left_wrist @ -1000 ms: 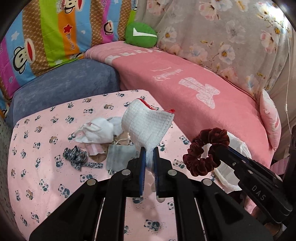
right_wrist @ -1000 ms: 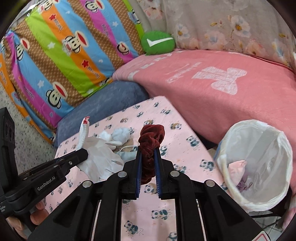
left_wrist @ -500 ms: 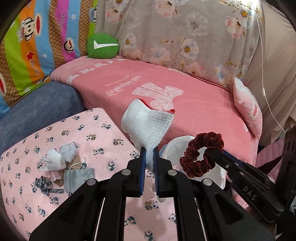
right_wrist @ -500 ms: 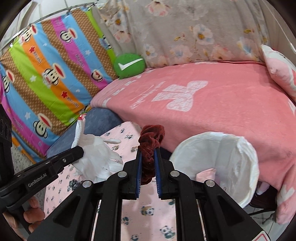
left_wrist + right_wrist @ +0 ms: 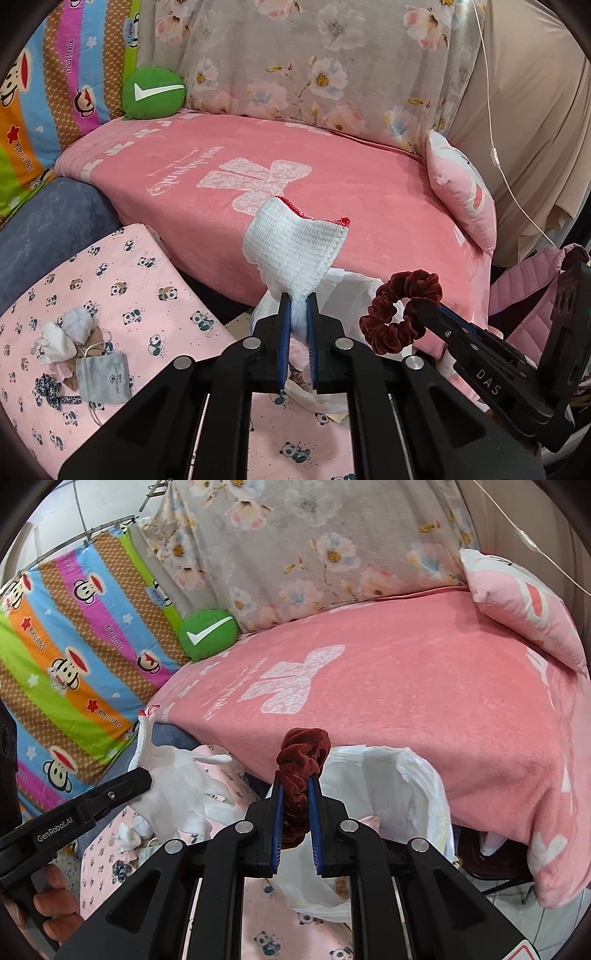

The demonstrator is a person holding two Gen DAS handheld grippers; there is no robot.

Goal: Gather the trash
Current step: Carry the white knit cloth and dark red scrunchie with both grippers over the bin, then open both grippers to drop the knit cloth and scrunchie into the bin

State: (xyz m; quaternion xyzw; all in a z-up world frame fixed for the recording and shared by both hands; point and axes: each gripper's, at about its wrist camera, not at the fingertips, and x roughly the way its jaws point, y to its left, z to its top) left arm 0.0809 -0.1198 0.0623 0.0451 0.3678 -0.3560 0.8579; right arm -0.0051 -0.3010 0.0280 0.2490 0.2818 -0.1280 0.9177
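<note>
The left gripper (image 5: 298, 325) was clamped on a white knitted glove (image 5: 295, 247) with a red-trimmed cuff; the glove stood up from between the jaws, cuff uppermost. The right gripper (image 5: 295, 805) was clamped on a dark red velvet scrunchie (image 5: 301, 764), which bulged above the blue finger pads (image 5: 277, 827).

Both grippers were held above the white bag-lined trash bin (image 5: 424, 786), which stood just beside the panda-print table (image 5: 122, 273) and in front of the pink-covered sofa (image 5: 424, 686). In the right wrist view the scrunchie hung over the near rim of the bin. In the left wrist view the glove sat directly in front of the bin (image 5: 351, 284), hiding most of the opening. Inside the bin a pink item (image 5: 367, 821) was partly visible; other contents could not be made out.

On the table, well apart from the bin, a small cluster of items lay together: crumpled white tissues (image 5: 62, 334), a grey drawstring pouch (image 5: 103, 376) and a black-and-white patterned hair tie (image 5: 51, 391). The tissues touched the pouch; the hair tie lay just beside it.

A green cushion (image 5: 153, 92) with a white check mark rested at the back corner of the sofa, and a pink pillow (image 5: 461, 192) leaned at the opposite end.
</note>
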